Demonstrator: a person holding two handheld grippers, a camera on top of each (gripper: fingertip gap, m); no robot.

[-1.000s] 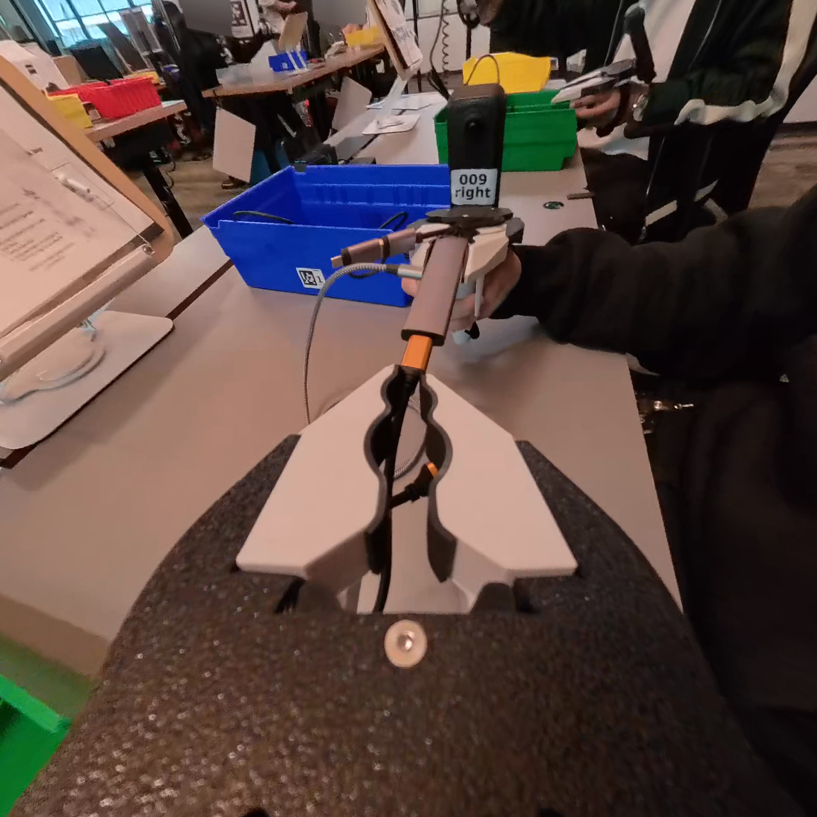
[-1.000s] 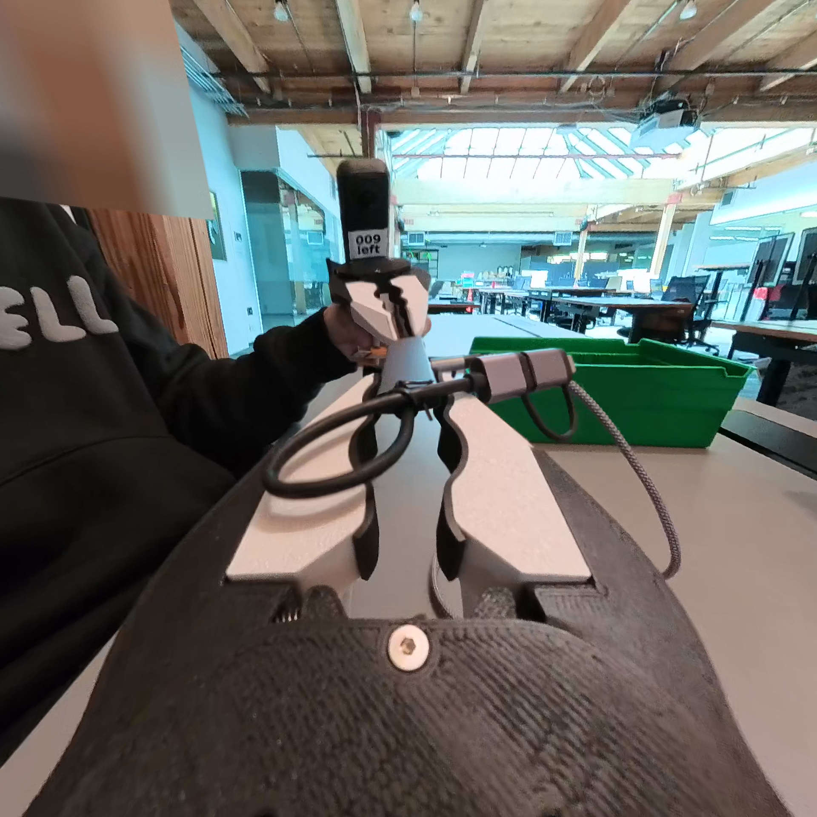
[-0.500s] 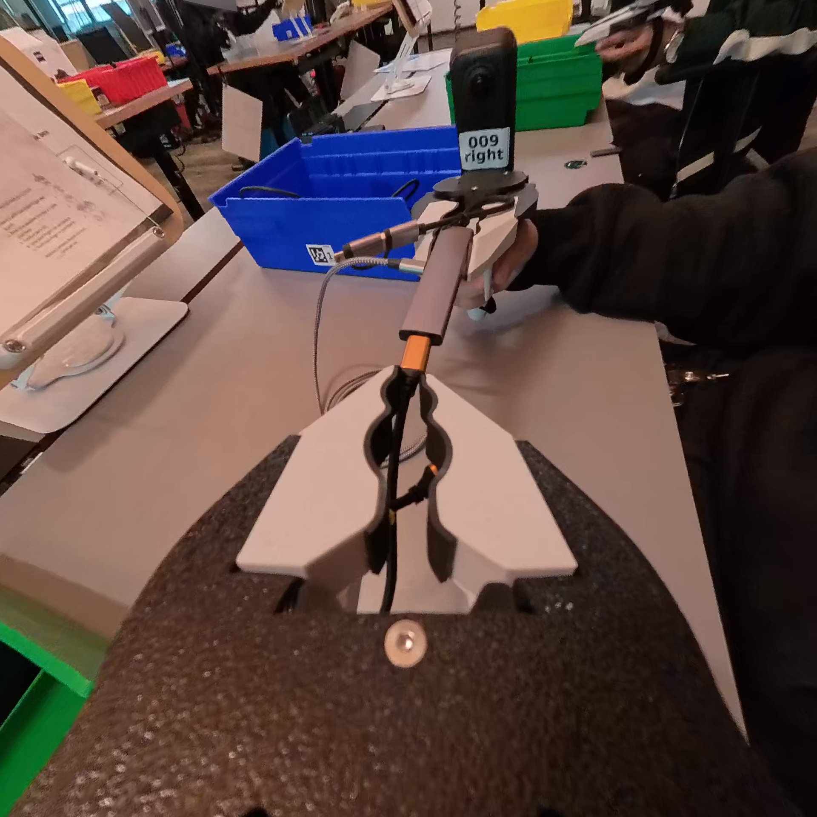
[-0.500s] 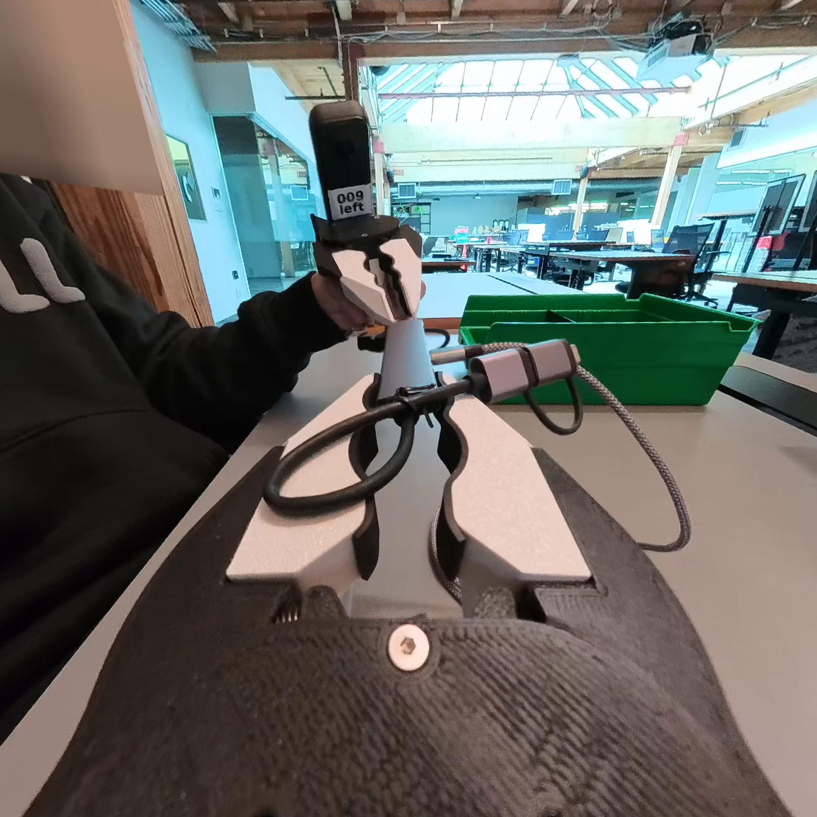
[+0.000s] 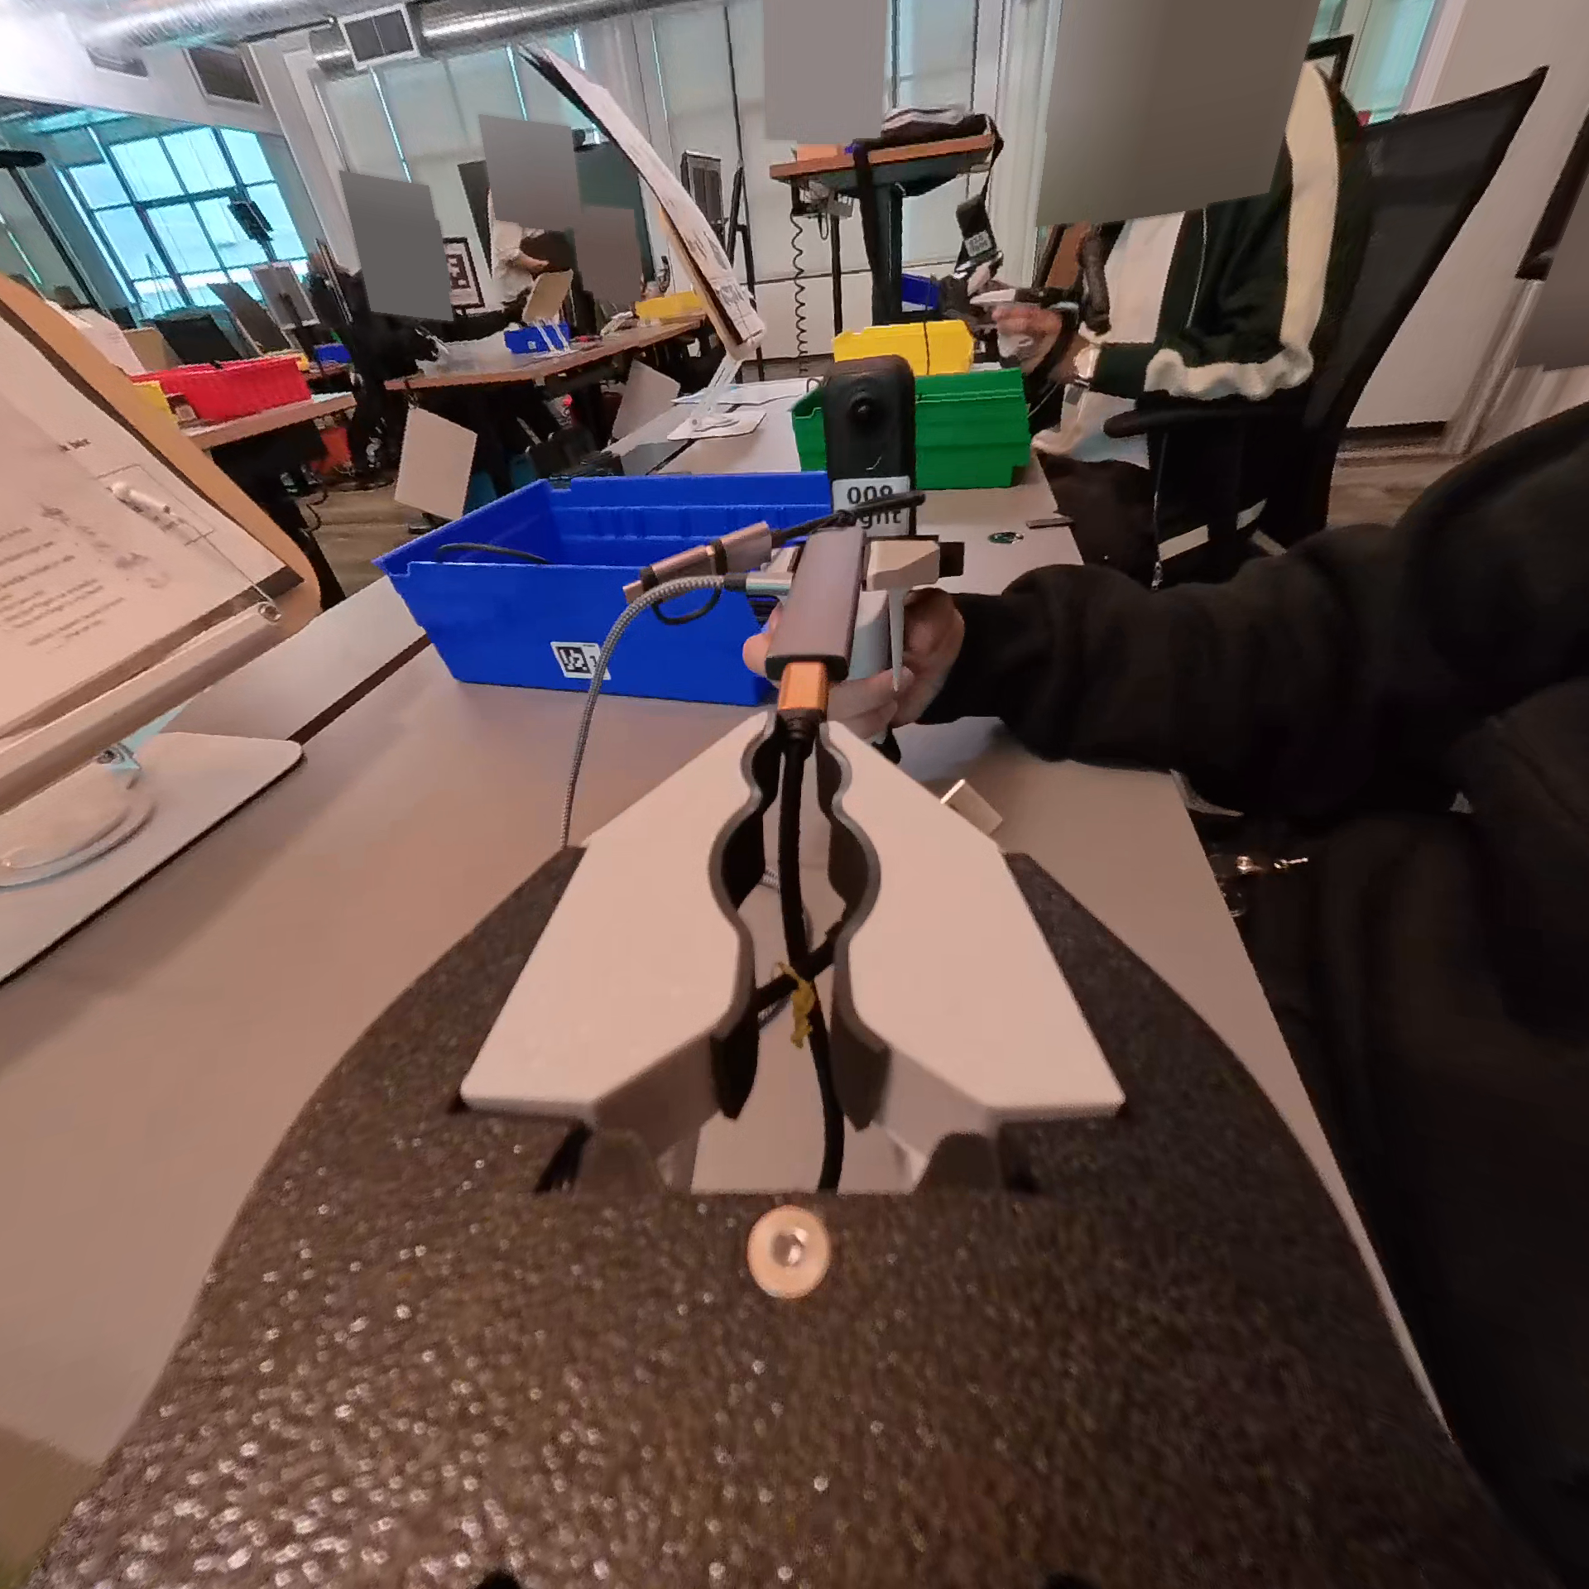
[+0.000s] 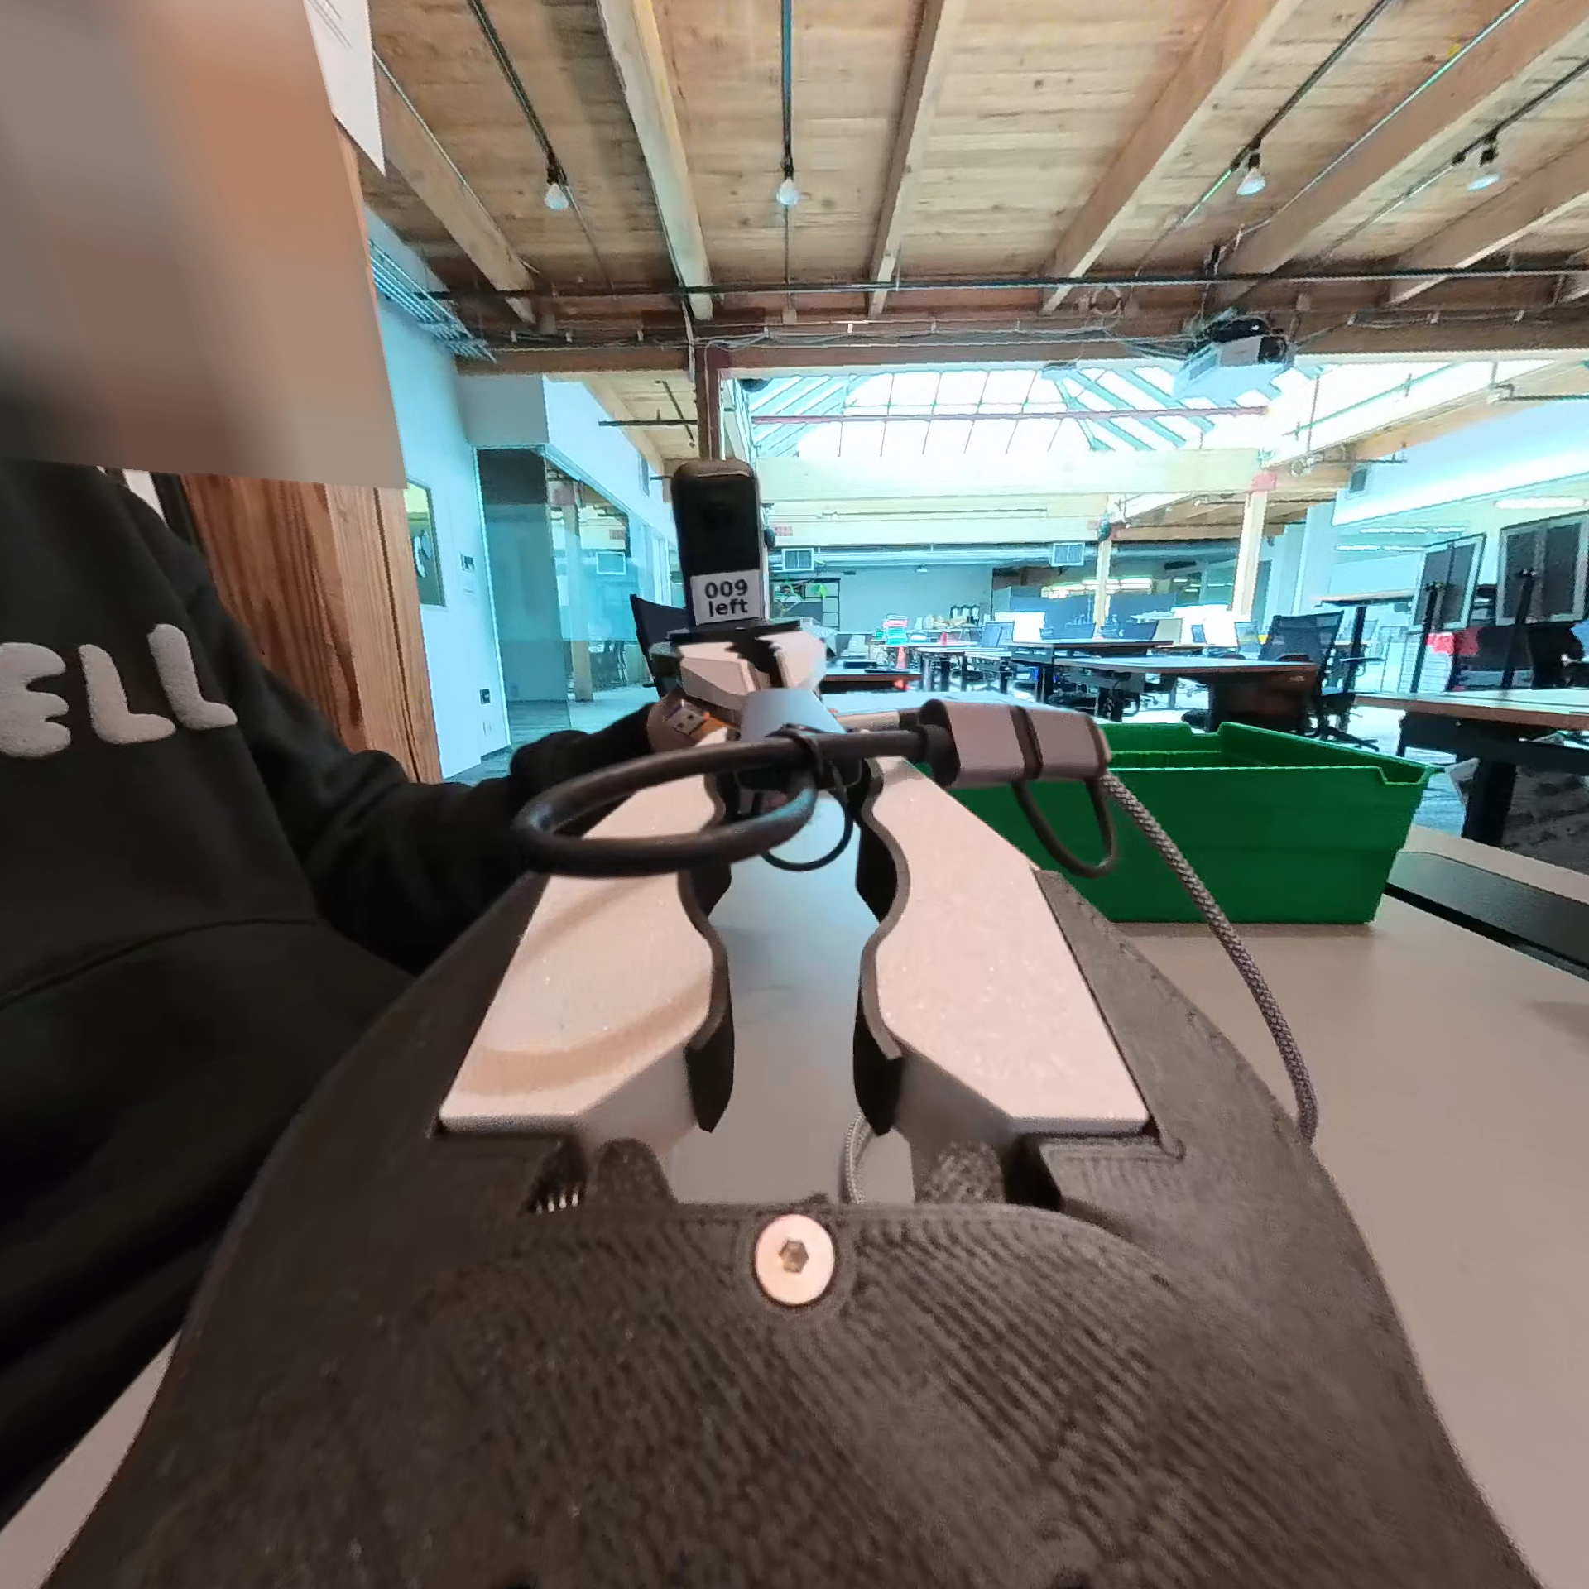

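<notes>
left gripper point(image 5: 795, 739) clamped on a black cable point(image 5: 795, 868) just behind its orange plug point(image 5: 804, 688), the plug seated in the near end of a slim grey hub point(image 5: 821, 602) held up over the grey table point(image 5: 344, 860). right gripper point(image 6: 795, 774) pinched on the far end of that hub point(image 6: 778, 714) — a looped black lead point(image 6: 653, 825) and a grey adapter block point(image 6: 1023, 739) jutting out over its fingers, a braided grey cord point(image 6: 1238, 963) trailing down to the tabletop. blue bin point(image 5: 550, 619) just beyond the hub, green bin point(image 6: 1247, 834) off to the right gripper's side, tilted document stand point(image 5: 112, 585) on the table near the left gripper — both tools facing each other, hub bridging them.
</notes>
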